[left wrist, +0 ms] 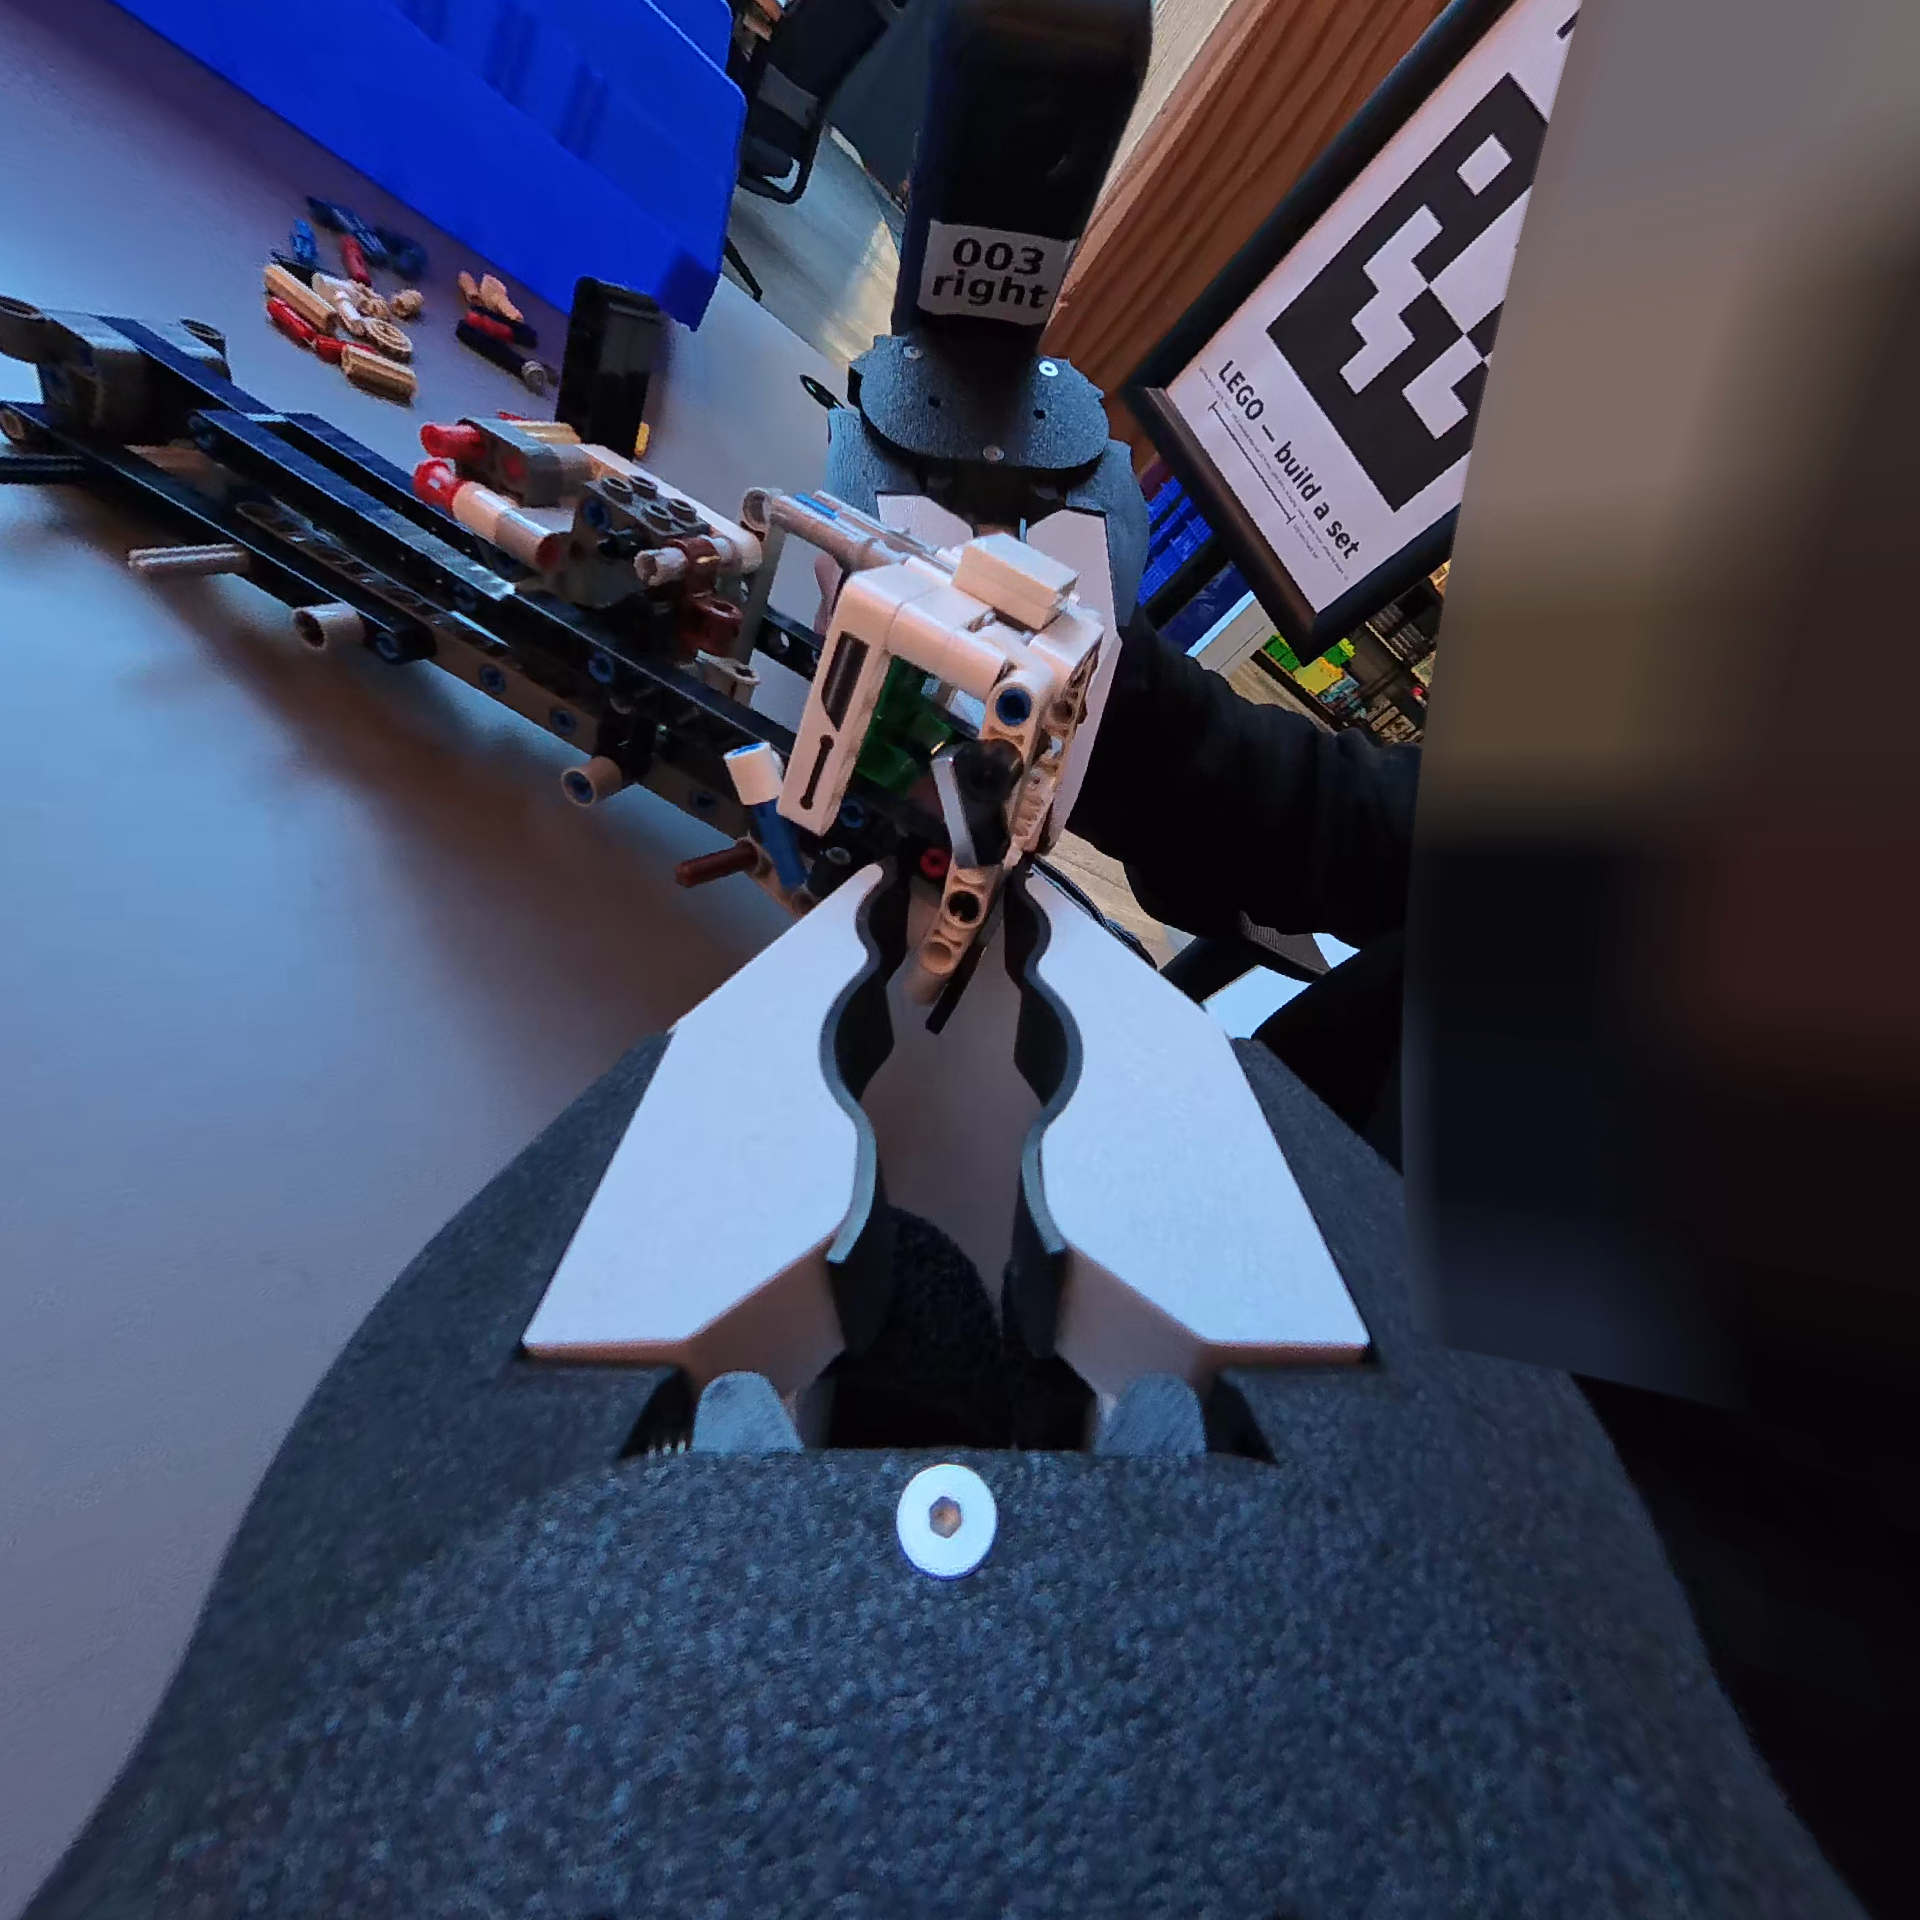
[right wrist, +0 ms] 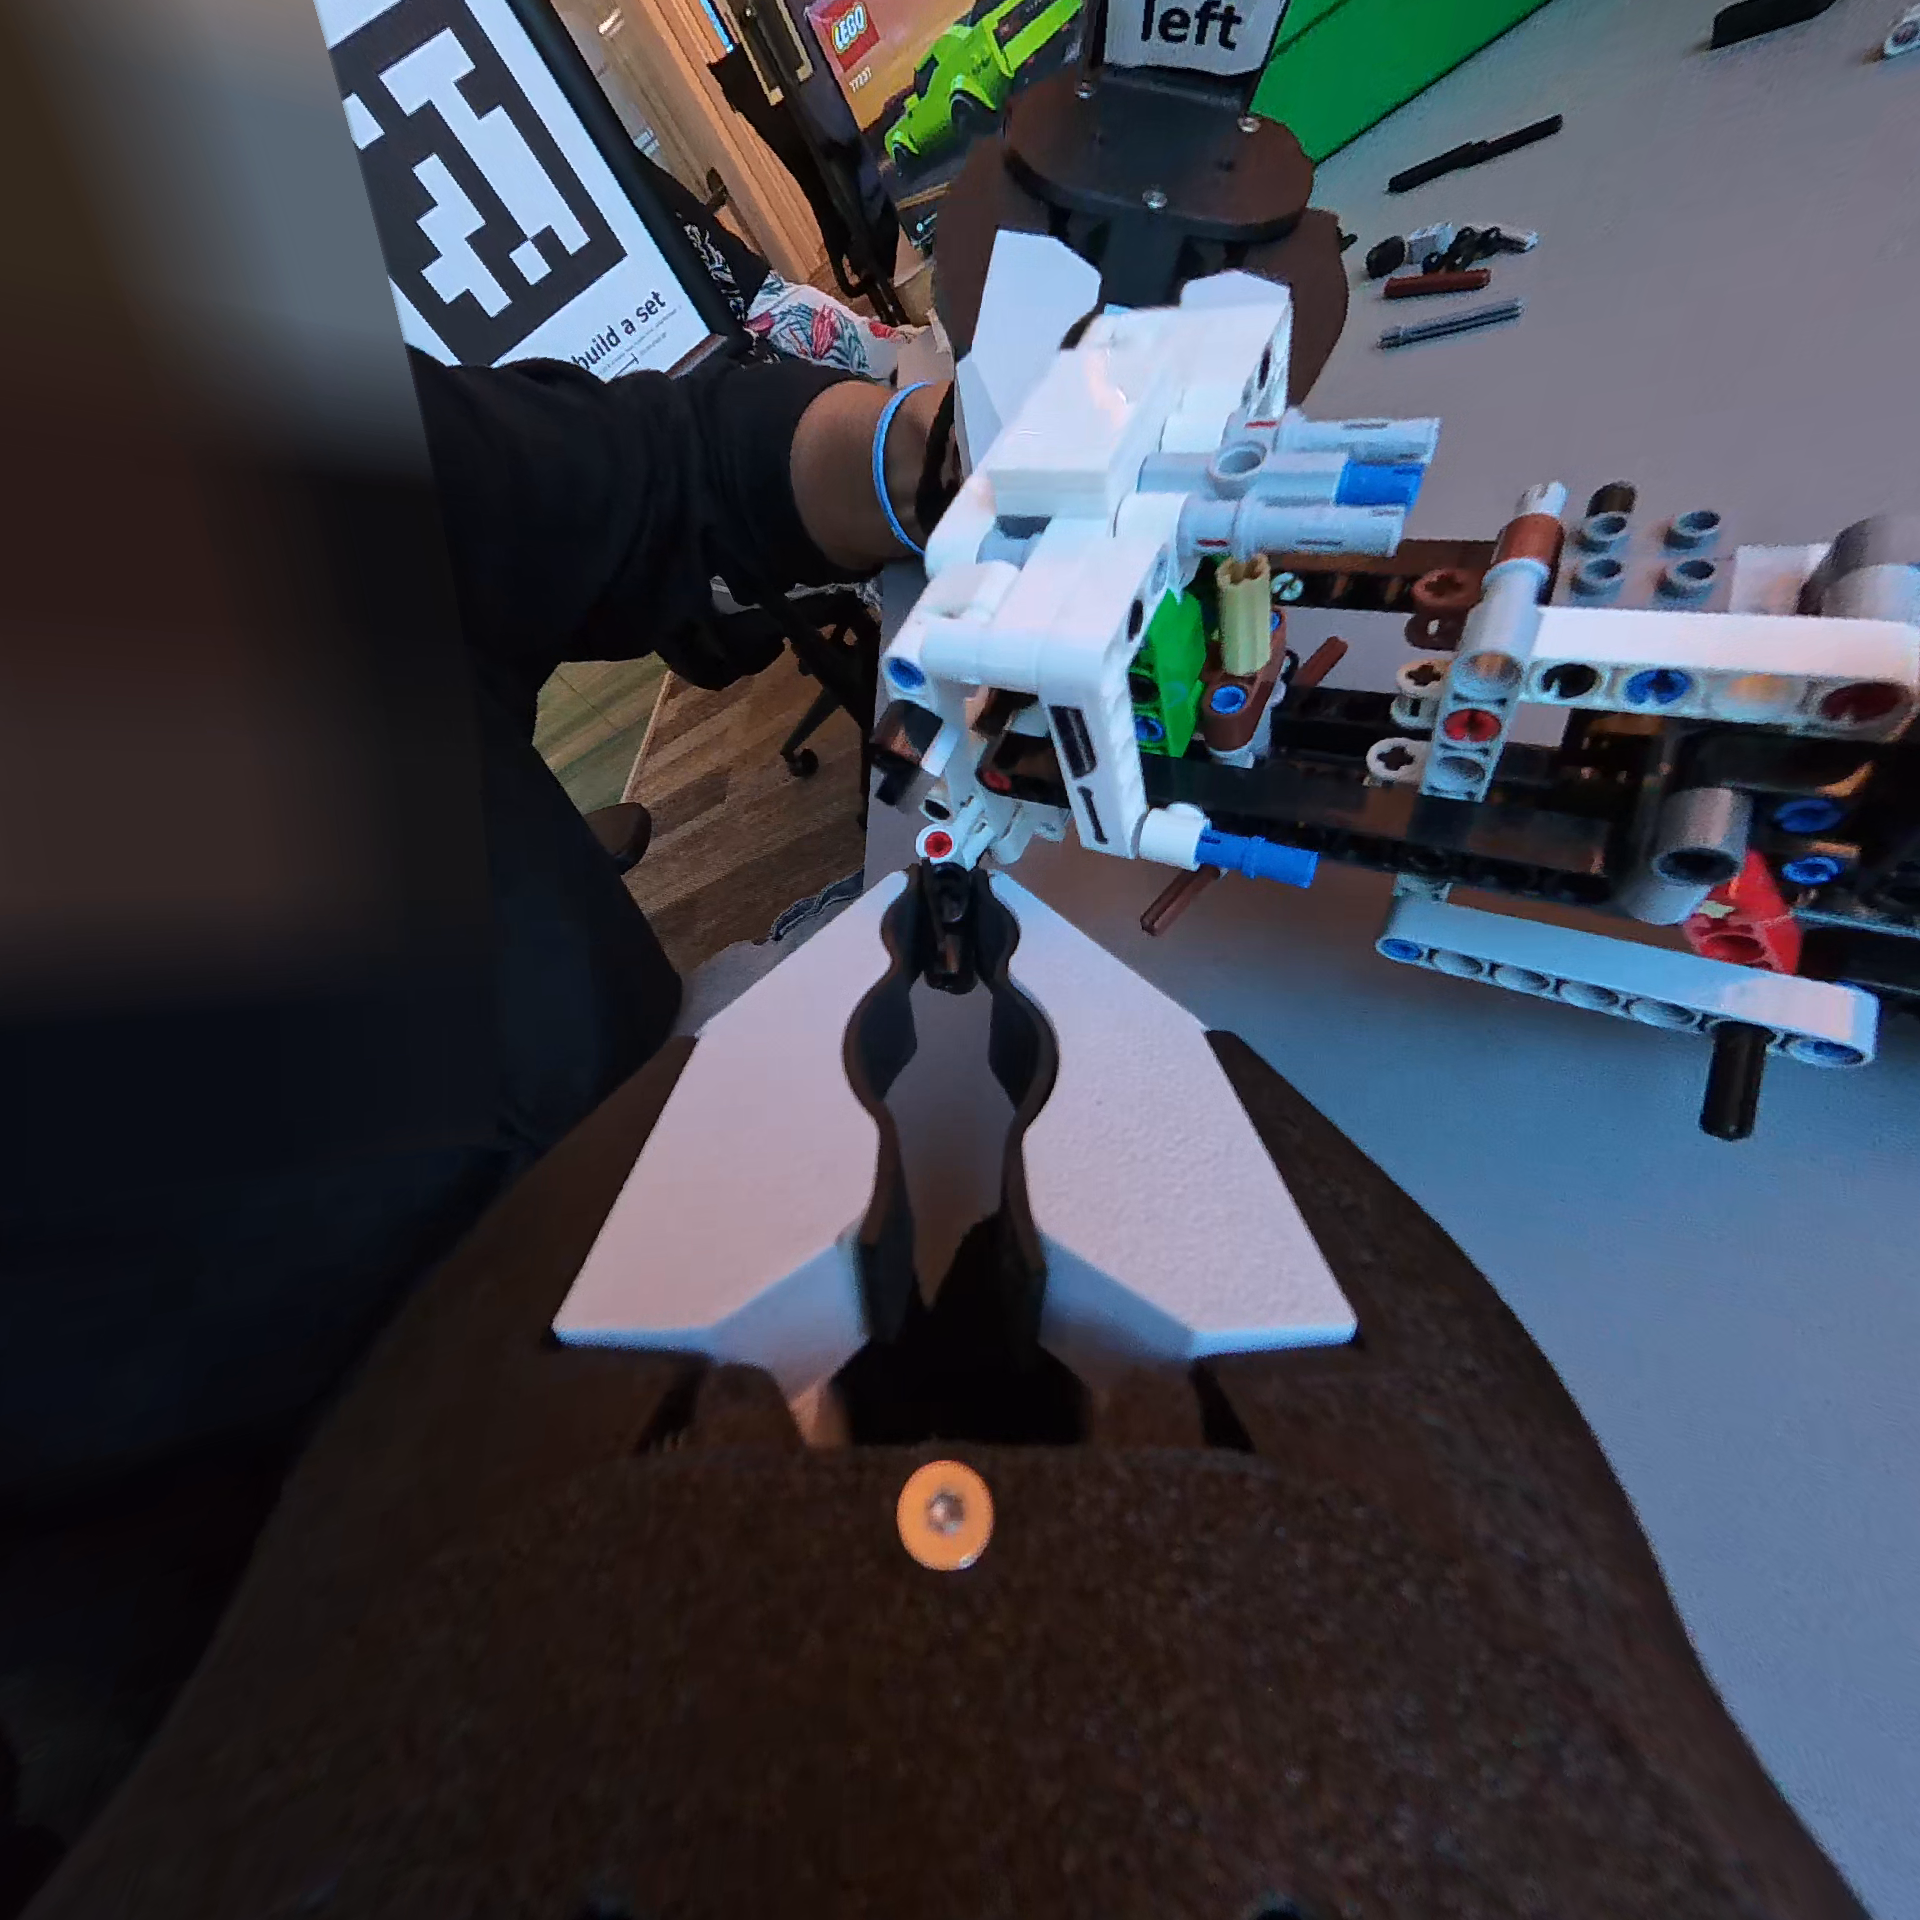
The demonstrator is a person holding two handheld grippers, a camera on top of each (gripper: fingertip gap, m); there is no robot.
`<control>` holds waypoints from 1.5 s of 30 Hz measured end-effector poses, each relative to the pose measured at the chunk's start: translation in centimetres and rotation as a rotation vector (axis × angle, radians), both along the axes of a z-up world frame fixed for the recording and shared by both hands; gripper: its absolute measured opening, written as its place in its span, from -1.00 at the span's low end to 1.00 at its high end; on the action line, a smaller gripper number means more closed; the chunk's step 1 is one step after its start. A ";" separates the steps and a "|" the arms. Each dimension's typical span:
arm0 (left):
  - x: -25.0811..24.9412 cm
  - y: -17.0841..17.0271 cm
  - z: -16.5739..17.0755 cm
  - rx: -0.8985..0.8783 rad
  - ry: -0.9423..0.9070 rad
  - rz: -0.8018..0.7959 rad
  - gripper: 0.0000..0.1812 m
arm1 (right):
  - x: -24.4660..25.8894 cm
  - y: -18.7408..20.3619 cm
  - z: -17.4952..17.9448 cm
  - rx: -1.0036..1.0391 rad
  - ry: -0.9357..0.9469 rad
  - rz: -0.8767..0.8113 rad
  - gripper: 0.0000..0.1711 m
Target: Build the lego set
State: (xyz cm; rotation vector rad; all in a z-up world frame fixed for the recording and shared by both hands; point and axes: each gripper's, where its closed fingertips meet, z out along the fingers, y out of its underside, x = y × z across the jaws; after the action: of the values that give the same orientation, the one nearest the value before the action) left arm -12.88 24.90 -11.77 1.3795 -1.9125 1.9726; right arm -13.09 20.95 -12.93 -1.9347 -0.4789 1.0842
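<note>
A white cab sub-assembly (left wrist: 935, 665) with green parts inside hangs between my two grippers, at the near end of a long black chassis (left wrist: 312, 520) that lies on the table. My left gripper (left wrist: 956, 894) is shut on a tan beam (left wrist: 961, 920) that sticks out of the sub-assembly. My right gripper (left wrist: 987, 520) faces it from the far side. In the right wrist view the sub-assembly (right wrist: 1081, 540) is just ahead, and my right gripper (right wrist: 948, 894) is shut on a small black pin (right wrist: 945, 925) at its lower end. The chassis (right wrist: 1507, 790) runs off to the right. The left gripper (right wrist: 1143, 156) shows behind.
Loose tan, red and blue pieces (left wrist: 353, 312) and a black block (left wrist: 608, 364) lie beyond the chassis, by blue bins (left wrist: 468, 104). A framed sign (left wrist: 1351, 343) stands at the table edge. Loose axles (right wrist: 1455, 281), a Lego box (right wrist: 935, 94) and a black-sleeved arm (right wrist: 623, 499) show. Left tips to right tips: about 5 cm.
</note>
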 end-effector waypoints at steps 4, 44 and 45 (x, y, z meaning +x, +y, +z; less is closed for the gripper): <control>0.1 0.1 -0.1 0.005 0.001 0.010 -0.81 | 0.1 0.1 -0.1 0.004 -0.007 -0.013 -0.94; 0.0 0.9 -1.6 0.096 0.057 0.001 -0.80 | 2.3 0.4 -3.9 -0.002 -0.435 -0.236 -0.84; 0.0 0.9 -1.6 0.095 0.058 0.001 -0.80 | 2.3 0.4 -3.9 0.014 -0.457 -0.241 -0.84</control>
State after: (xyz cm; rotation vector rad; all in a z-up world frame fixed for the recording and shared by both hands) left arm -12.84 25.85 -13.36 1.4428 -2.0049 1.8429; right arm -10.79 21.31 -16.82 -2.1658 -0.4793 0.4820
